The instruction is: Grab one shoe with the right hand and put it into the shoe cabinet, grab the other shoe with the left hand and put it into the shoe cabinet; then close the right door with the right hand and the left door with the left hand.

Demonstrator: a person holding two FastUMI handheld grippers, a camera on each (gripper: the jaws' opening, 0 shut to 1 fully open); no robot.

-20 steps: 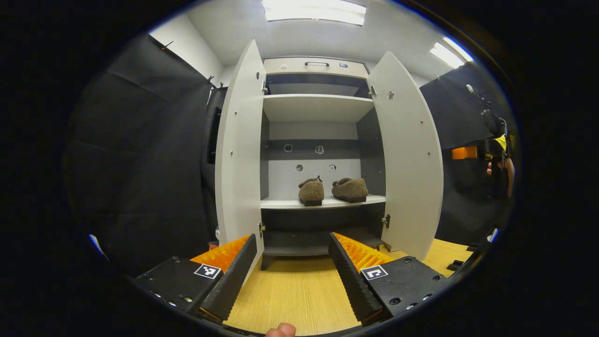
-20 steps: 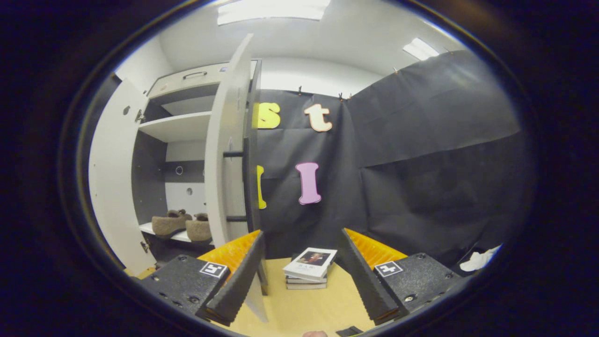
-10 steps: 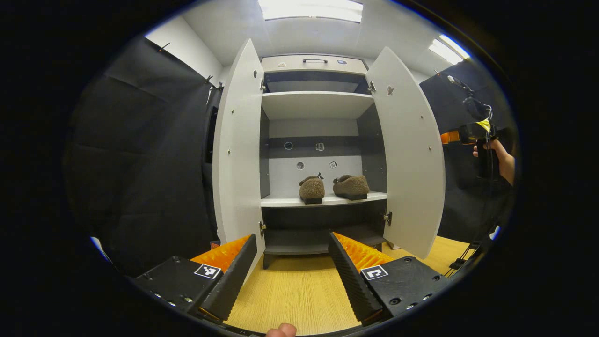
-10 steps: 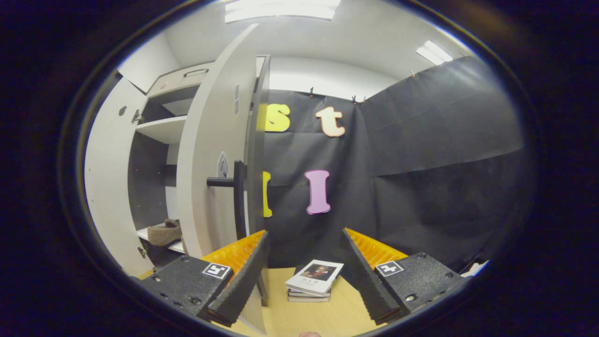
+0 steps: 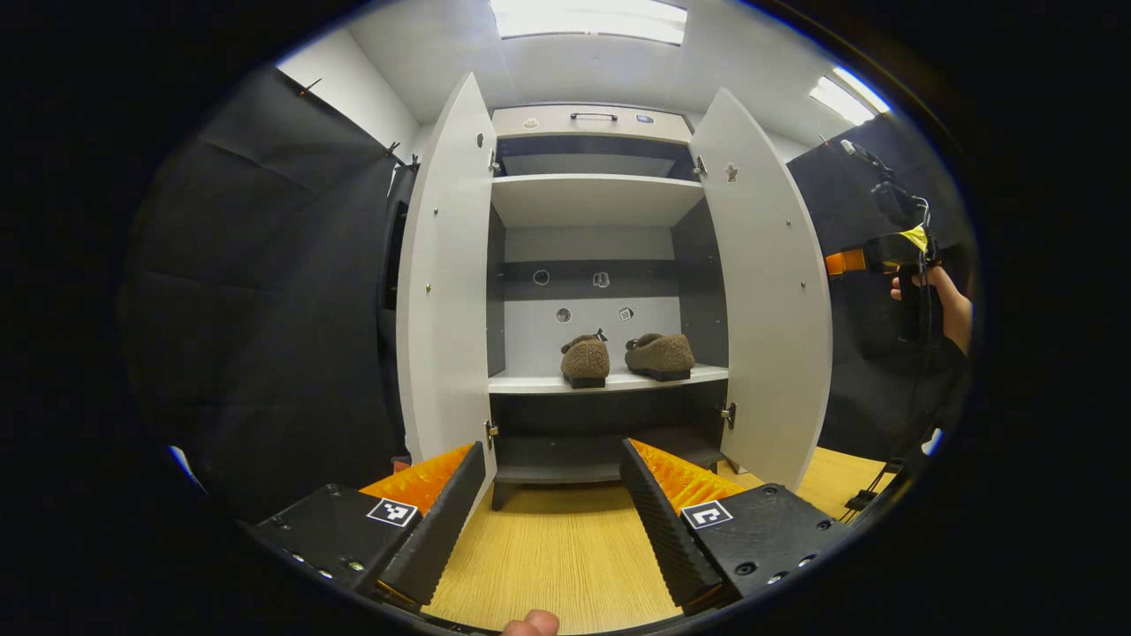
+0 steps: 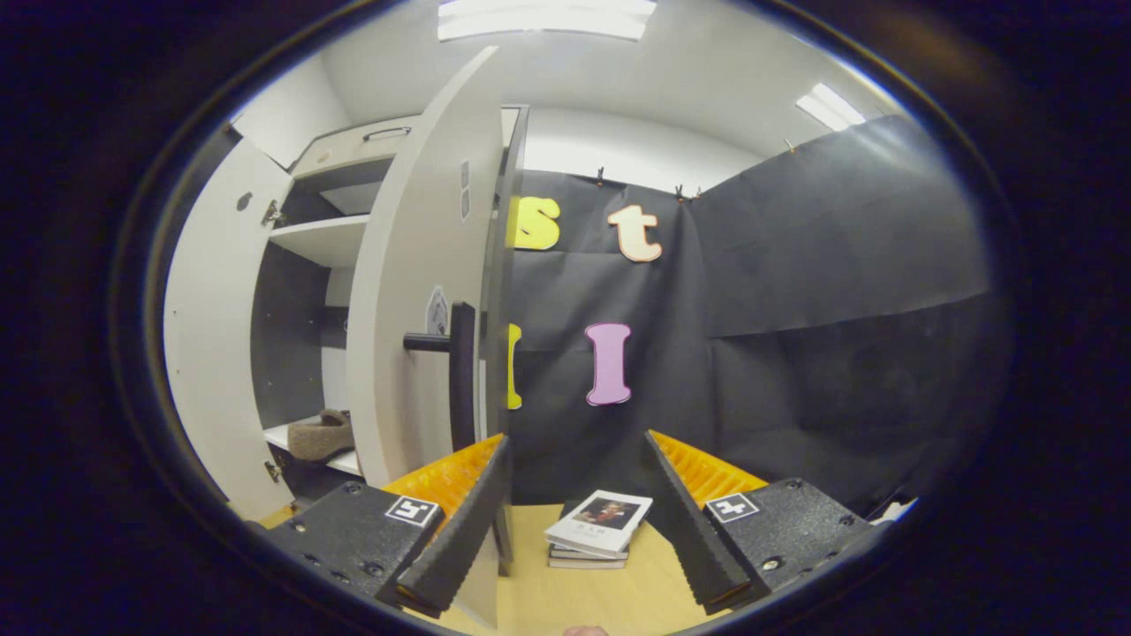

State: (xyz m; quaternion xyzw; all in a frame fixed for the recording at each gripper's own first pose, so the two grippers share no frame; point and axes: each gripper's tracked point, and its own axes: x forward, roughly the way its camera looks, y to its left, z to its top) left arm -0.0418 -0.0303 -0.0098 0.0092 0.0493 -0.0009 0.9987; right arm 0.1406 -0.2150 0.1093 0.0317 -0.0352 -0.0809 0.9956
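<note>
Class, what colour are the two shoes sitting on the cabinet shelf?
Brown and fuzzy, with dark soles; the shoes show best in the left gripper view.

shoes (image 5: 627, 356): fuzzy cloth | cabinet doors (image 5: 771, 291): smooth matt | floor (image 5: 557, 548): wood grain

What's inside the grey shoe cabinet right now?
In the grey shoe cabinet, two brown fuzzy shoes sit side by side on the middle shelf. The upper shelf looks bare. The bottom compartment is dark and partly hidden behind the left gripper, so I can't tell.

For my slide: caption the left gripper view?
Two fuzzy brown shoes on white cabinet shelf, both doors open, left gripper open.
</note>
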